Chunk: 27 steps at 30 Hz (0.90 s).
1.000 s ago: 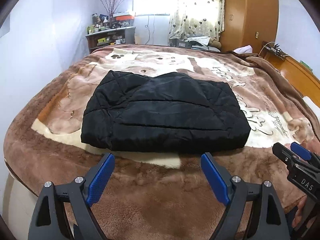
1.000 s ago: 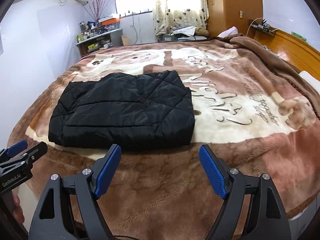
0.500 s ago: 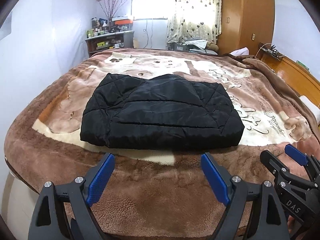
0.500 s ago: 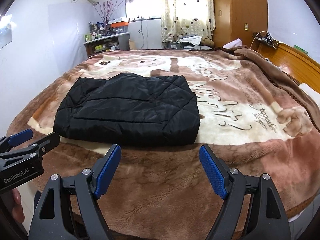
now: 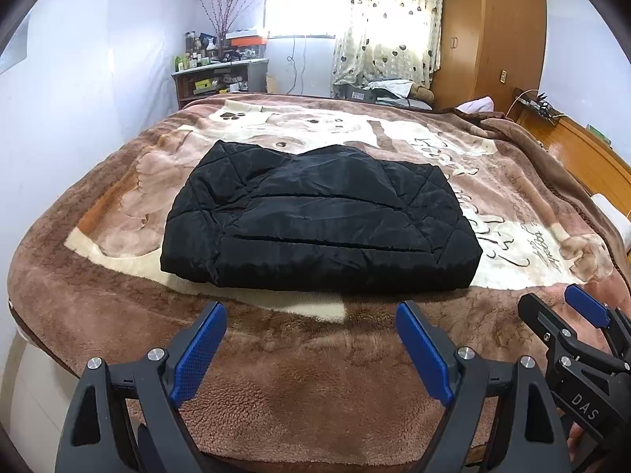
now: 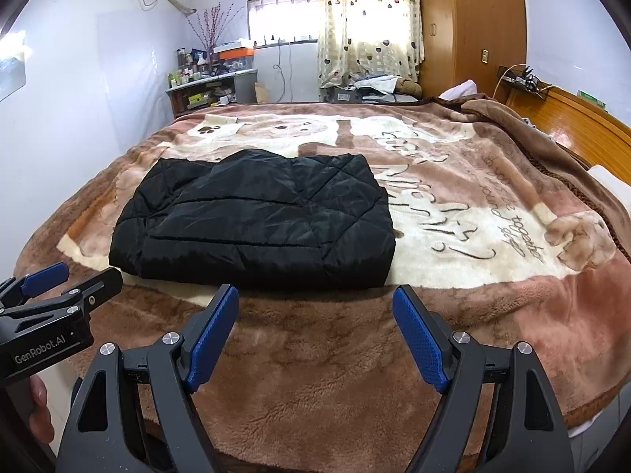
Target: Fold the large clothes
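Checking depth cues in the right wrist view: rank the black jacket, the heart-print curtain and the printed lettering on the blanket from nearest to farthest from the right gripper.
From the right gripper:
1. Black jacket, folded, just ahead, slightly left.
2. Printed lettering, mid-blanket, right.
3. Heart-print curtain, far wall.

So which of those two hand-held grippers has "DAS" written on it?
The right hand-held gripper, at the left camera's right edge. The left hand-held gripper reads "GenRobot.AI" instead. Both are open over the blanket.
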Motion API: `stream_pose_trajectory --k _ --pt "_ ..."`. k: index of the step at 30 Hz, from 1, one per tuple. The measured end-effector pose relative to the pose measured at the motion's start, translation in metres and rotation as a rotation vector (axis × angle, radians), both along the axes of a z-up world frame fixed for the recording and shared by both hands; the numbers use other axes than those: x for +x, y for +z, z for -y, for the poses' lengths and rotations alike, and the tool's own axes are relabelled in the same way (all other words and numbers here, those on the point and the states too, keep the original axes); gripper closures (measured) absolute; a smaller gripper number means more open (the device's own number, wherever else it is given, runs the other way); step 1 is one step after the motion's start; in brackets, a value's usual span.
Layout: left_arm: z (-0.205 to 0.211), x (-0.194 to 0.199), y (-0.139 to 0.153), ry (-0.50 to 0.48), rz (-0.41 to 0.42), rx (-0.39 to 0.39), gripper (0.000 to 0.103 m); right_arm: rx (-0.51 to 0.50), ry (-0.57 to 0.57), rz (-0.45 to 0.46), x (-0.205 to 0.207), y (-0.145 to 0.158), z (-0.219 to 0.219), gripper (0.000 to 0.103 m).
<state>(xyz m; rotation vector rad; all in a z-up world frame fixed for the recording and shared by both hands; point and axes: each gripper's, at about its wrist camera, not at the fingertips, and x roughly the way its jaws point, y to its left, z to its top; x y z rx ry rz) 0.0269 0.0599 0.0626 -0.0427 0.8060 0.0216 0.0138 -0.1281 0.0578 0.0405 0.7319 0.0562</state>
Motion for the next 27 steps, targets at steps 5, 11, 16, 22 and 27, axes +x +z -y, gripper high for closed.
stream_pose_trajectory --k 5,11,16,22,27 --pt "0.0007 -0.0004 0.0006 0.001 0.006 0.003 0.015 0.000 0.002 0.004 -0.0010 0.0005 -0.0010 0.022" --pt "0.0006 -0.0015 -0.0006 -0.001 0.009 0.013 0.015 -0.001 0.004 0.006 -0.0025 0.0011 -0.0018 0.023" --pt "0.0007 -0.0036 -0.0010 0.003 0.015 0.027 0.015 0.001 0.007 0.005 -0.0028 0.0013 -0.0010 0.022" --pt "-0.0024 -0.0047 -0.0013 0.008 0.013 0.015 0.015 0.003 0.004 0.005 -0.0038 0.0019 -0.0012 0.022" --pt "-0.0036 -0.0052 -0.0008 0.016 0.014 0.025 0.015 0.001 0.009 0.007 -0.0050 0.0025 -0.0021 0.023"
